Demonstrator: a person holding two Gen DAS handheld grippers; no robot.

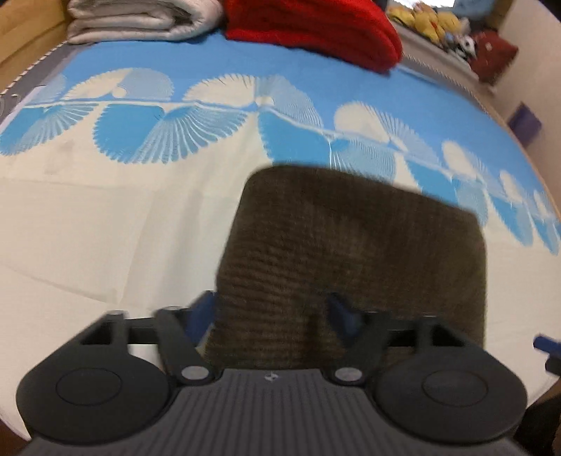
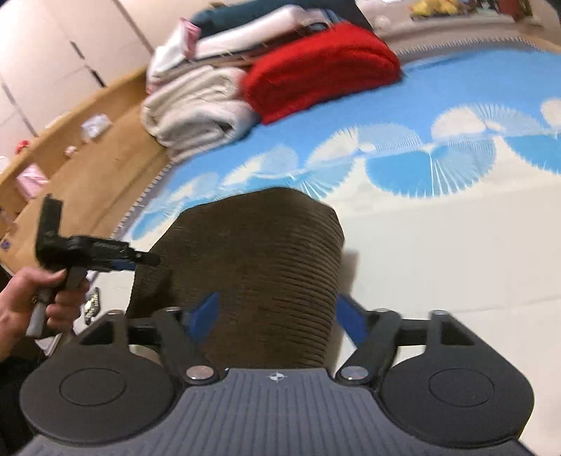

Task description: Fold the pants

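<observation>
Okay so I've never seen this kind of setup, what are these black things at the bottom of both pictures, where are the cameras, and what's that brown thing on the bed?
Each picture comes from a camera mounted on a hand-held gripper, looking forward along its two blue-tipped fingers. A person holds one in each hand. The left gripper and the right gripper both stand open, gripping nothing. In the right view you also see the person's hand holding the left tool. The brown thing is a folded pair of corduroy pants lying on a blue and white bedspread. Folded blankets, red and pale, lie further back.

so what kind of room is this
Most likely a bedroom: brown corduroy pants lie on a bed with a blue and white patterned cover, folded blankets at its far end, white wardrobe doors beyond.
</observation>
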